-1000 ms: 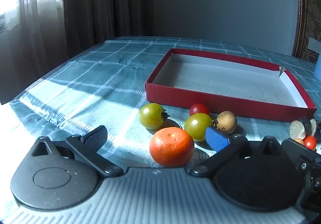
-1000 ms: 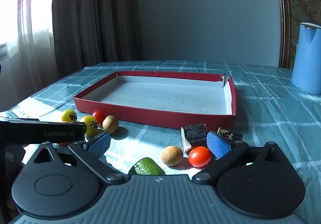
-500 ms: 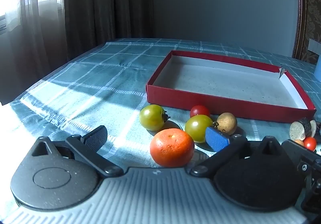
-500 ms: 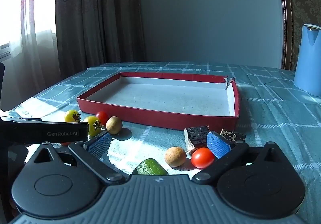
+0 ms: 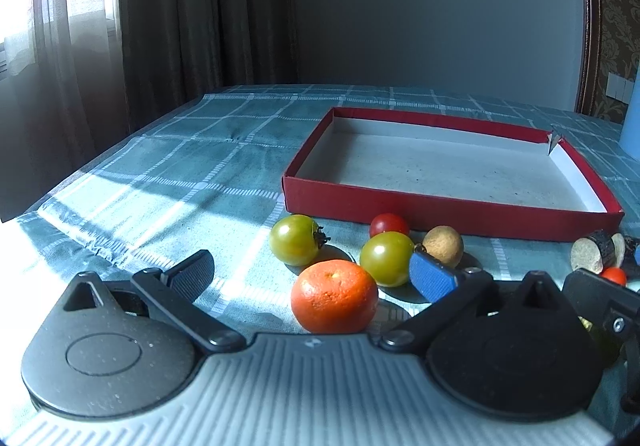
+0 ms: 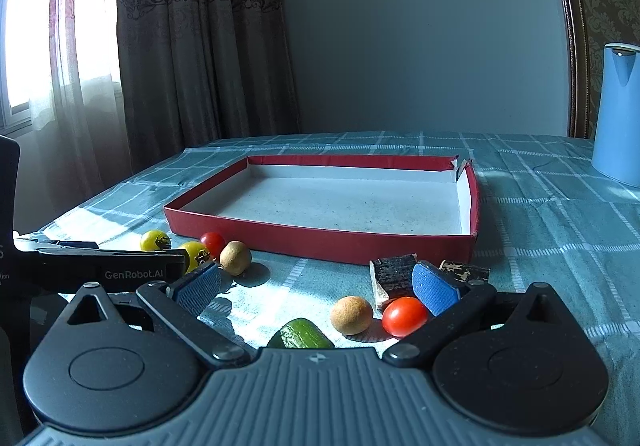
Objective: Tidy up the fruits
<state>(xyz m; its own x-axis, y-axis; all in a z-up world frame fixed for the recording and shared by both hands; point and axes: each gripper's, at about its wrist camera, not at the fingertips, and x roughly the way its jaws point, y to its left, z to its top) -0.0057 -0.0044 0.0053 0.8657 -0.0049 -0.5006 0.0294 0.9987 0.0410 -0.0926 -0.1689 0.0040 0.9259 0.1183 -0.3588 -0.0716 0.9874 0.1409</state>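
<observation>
While both tongs stand spread wide and hold nothing, the left tongs (image 5: 312, 278) frame the orange (image 5: 334, 296) on the worktop (image 5: 168, 182). Between the right tongs' (image 6: 316, 288) fingers lie a cucumber piece (image 6: 302, 334), brown ball (image 6: 351, 315) and red tomato (image 6: 405, 316), near the red box (image 6: 320, 240).

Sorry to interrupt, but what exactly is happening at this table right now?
A person is sorting fruit with two handheld grippers. Nothing is picked up yet: the left gripper is open with the orange between its fingers, and the right gripper is open near a red tomato and a cucumber piece. The red tray holds nothing so far; all the fruit sits on the checked tablecloth in front of it.
</observation>
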